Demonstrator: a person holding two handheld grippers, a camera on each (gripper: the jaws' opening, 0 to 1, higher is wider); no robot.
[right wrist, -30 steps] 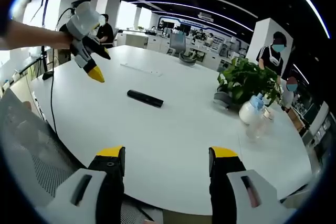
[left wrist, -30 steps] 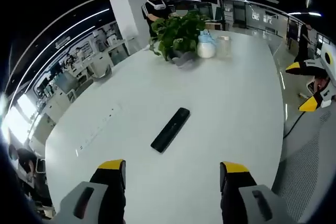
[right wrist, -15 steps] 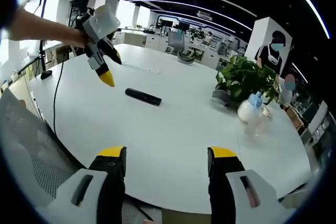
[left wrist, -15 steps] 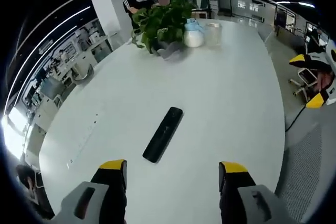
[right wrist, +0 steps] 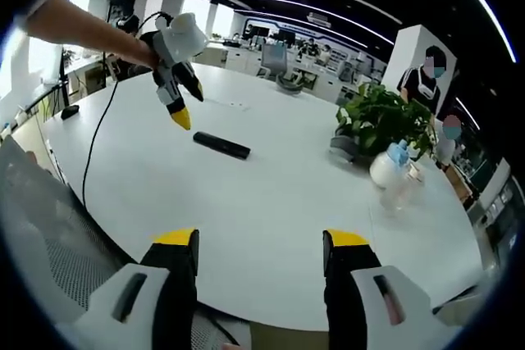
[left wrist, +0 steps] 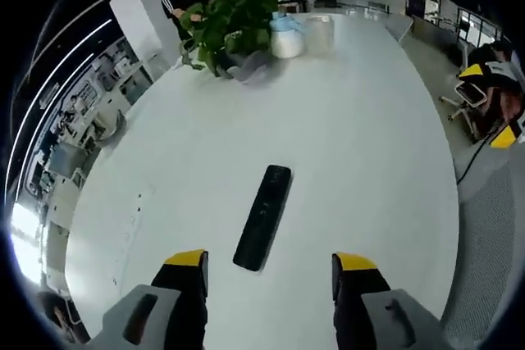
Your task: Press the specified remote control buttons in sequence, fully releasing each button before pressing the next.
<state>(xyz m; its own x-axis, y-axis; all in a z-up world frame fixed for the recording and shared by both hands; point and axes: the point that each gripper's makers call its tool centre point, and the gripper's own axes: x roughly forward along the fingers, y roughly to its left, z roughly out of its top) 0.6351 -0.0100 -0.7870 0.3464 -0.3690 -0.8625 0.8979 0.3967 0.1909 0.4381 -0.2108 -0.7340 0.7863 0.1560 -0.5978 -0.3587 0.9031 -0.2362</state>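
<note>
No button press is in evidence: the remote control [left wrist: 263, 216] lies flat and untouched on the white table [left wrist: 353, 145], the left gripper [left wrist: 269, 272] hovering above it with jaws apart and empty, the right gripper [right wrist: 257, 252] likewise open, well back.

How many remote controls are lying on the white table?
1. A single slim black rectangular remote control lies flat on the round white table, ahead of the left gripper and away from the green potted plant. None seems hidden.
</note>
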